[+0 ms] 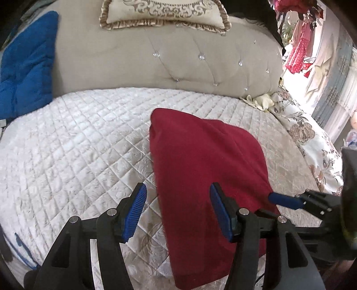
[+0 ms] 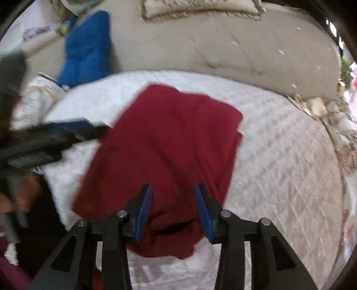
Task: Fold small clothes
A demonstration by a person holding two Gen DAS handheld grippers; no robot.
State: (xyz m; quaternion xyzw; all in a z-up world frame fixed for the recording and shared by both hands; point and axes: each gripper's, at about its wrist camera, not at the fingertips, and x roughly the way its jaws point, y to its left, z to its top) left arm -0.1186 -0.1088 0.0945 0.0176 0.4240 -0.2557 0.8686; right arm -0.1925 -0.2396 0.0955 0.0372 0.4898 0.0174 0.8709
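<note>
Left wrist: red garment (image 1: 200, 178) lies beneath the parted left claw (image 1: 177, 194).

Open left tongs (image 1: 177, 209) above red garment (image 1: 205, 178)

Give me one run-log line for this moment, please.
stage: folding | red garment on quilted bedspread | left gripper: open, nothing held | right gripper: open, above garment

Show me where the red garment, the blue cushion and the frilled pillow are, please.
red garment (image 1: 200, 160): left wrist view, middle of its folded upper layer.
blue cushion (image 1: 26, 67): left wrist view, centre of its padded face.
frilled pillow (image 1: 165, 13): left wrist view, its patterned front panel.
</note>
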